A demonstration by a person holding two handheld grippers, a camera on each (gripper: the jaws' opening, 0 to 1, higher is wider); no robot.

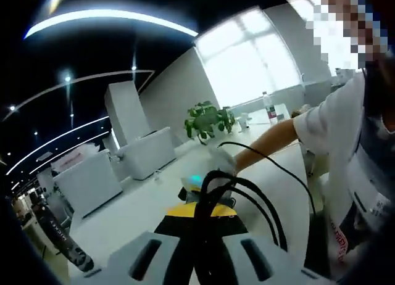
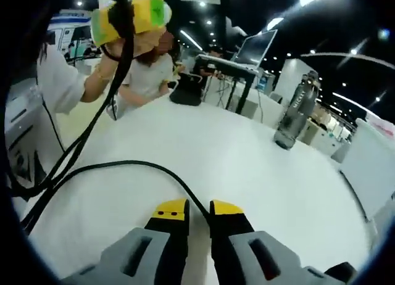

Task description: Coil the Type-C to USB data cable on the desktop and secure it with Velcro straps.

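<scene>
The left gripper (image 1: pixel 200 214) clamps several bunched loops of the black data cable (image 1: pixel 259 198) above the white desktop (image 1: pixel 142 205). The right gripper (image 2: pixel 198 212) has its yellow-tipped jaws narrow, pinching a strand running across the table toward the raised left gripper.

One black cable (image 2: pixel 123 165) crosses the white table (image 2: pixel 247 168). On that table stand one dark bottle (image 2: pixel 295 112) and one black bag (image 2: pixel 187 89).
</scene>
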